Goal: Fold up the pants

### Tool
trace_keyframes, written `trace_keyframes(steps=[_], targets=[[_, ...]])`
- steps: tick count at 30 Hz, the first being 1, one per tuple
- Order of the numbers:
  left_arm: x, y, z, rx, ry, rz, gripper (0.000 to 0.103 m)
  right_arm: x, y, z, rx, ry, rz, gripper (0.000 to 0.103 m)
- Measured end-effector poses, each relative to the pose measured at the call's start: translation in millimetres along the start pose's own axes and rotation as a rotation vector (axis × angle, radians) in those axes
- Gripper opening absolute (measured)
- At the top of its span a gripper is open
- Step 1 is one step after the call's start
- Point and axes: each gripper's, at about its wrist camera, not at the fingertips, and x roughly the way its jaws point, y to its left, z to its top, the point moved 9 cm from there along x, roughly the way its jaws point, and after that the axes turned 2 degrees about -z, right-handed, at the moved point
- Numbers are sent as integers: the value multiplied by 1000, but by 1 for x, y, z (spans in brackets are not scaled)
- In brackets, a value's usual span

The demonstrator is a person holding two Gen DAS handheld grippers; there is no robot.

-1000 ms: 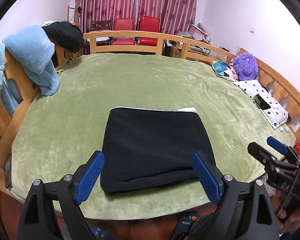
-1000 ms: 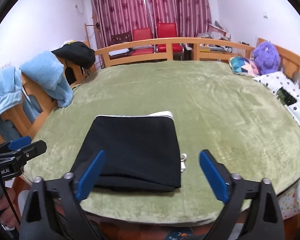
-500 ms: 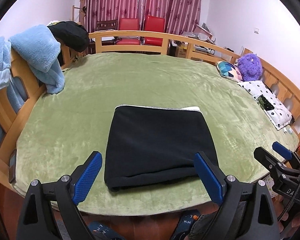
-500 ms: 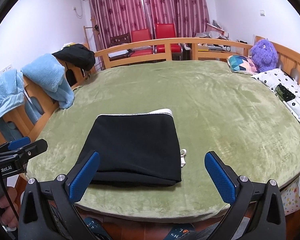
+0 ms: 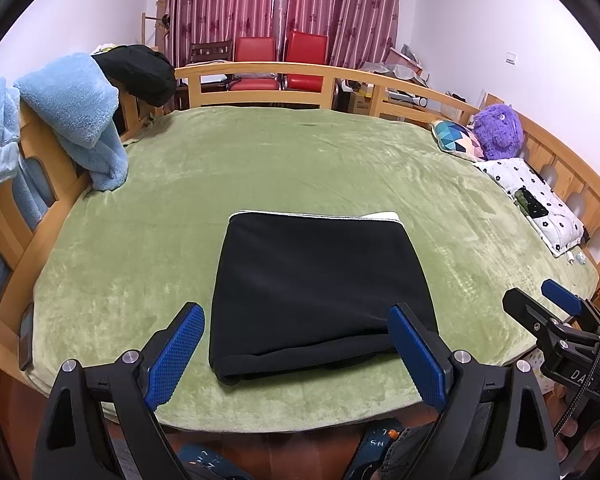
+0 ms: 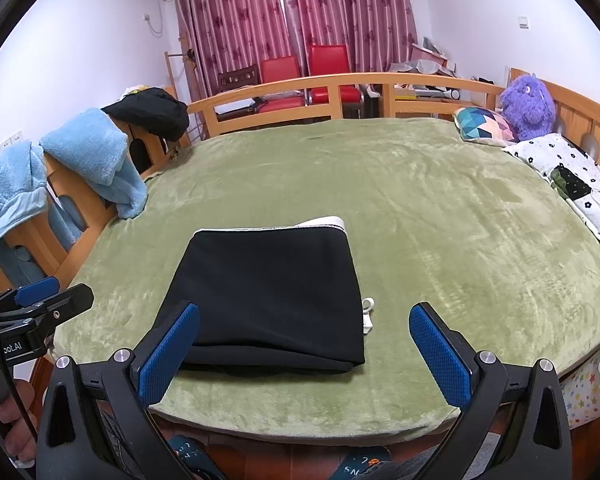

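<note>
Your left gripper [image 5: 296, 354] hangs wide open over the near edge of the folded black pants [image 5: 320, 284] — flat on the green blanket [image 5: 300, 160], right gripper [image 5: 556, 312] alongside.

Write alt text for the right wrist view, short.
Black pants, folded into a neat rectangle, lie near the front edge of a green blanket on a wooden-railed bed. The right gripper hangs in front of them, jaws wide and empty; the left gripper shows at the left edge.

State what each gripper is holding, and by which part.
Nothing. The left gripper and right gripper both have jaws open and empty, above the near edge of the folded pants.
</note>
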Motion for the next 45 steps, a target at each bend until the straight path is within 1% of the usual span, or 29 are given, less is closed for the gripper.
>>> trace_keyframes(steps=[16,24,45], targets=[[2,12,7,3,2,6,93,9,2,-2,-3,9,6,103],[3,13,8,1,4,-8,93,9,4,-2,-7,5,11,103],[2,16,8,9,-3,-15,93,8,3,-3,-9,5,14,103]])
